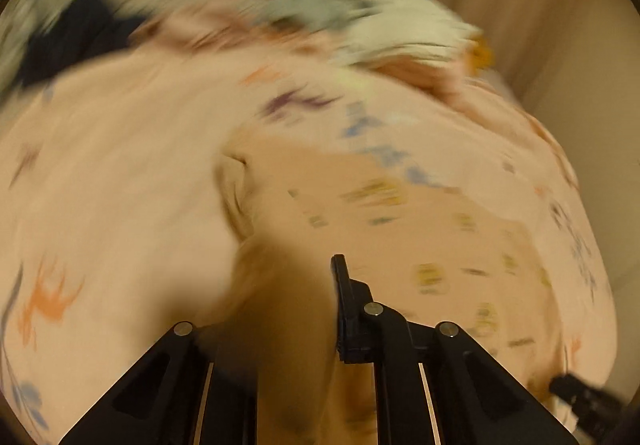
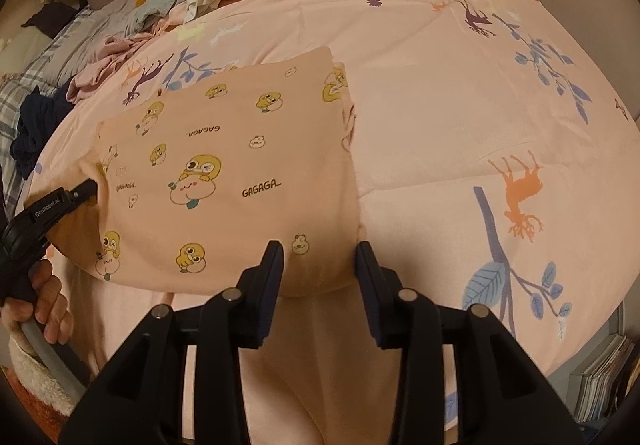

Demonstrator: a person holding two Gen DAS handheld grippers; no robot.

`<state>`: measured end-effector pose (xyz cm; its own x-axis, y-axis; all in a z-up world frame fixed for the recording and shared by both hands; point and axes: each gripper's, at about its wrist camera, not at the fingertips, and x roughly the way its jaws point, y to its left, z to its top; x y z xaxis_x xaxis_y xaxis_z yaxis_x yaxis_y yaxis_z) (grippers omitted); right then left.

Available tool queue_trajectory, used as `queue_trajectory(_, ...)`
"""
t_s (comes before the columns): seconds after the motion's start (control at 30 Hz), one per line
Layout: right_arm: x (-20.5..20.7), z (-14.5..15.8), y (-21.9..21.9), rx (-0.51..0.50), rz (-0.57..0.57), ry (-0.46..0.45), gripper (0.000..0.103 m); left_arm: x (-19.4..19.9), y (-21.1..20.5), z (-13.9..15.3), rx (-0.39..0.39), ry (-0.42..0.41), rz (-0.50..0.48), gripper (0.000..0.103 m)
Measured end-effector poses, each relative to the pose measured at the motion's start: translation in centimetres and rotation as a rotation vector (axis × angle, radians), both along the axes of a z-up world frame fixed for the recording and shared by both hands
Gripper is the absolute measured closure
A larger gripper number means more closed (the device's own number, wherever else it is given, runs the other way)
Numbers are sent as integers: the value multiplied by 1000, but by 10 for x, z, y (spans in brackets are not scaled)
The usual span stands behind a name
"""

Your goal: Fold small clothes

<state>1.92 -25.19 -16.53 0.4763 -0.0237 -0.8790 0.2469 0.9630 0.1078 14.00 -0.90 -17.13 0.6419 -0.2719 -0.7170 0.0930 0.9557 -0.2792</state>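
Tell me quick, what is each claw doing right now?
Left gripper: shut on the edge of the peach duck-print garment.
Right gripper: open, fingers apart over the garment's near edge, holding nothing.

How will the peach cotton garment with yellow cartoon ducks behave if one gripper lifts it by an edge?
The peach cotton garment with yellow cartoon ducks is probably floppy: its near edge already sags where the left gripper holds it. It looks thin, so likely light. On the soft pink printed duvet it would probably drag and wrinkle rather than slide.
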Motion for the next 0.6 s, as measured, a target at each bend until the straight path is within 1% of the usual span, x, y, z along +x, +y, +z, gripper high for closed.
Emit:
queue_trajectory(0.03,-1,2,-4,8,-9,-8,66,3,-7,2,-13,-10,-40,91)
queue_trajectory(0.07,-2,4,-8,12,-19,-20,66,5,-22,4,-23,-10,-99,91)
queue_trajectory(0.13,-6,11,-17,8,-38,-46,66,7,-45,4,-34,-7,-169,91)
queue_trajectory(0.23,-17,20,-33,4,-78,-80,66,-4,-83,-3,-63,32,-292,91)
queue_trajectory(0.27,-19,22,-37,5,-89,-88,66,-12,-94,-7,-52,38,-330,91)
queue_trajectory(0.33,-25,27,-50,14,-120,-102,64,-27,-105,-10,-1,13,-361,91)
queue_trajectory(0.4,-28,28,-59,42,-133,-112,64,-40,-105,-7,45,-5,-371,91)
queue_trajectory(0.5,-24,26,-63,117,-107,-116,64,-49,-92,8,48,19,-369,91)
queue_trajectory(0.53,-21,25,-61,144,-96,-116,64,-54,-86,15,36,31,-390,90)
queue_trajectory(0.57,-19,24,-58,170,-85,-119,64,-59,-84,19,31,29,-405,78)
queue_trajectory(0.6,-13,22,-54,227,-61,-123,62,-69,-78,27,34,14,-419,72)
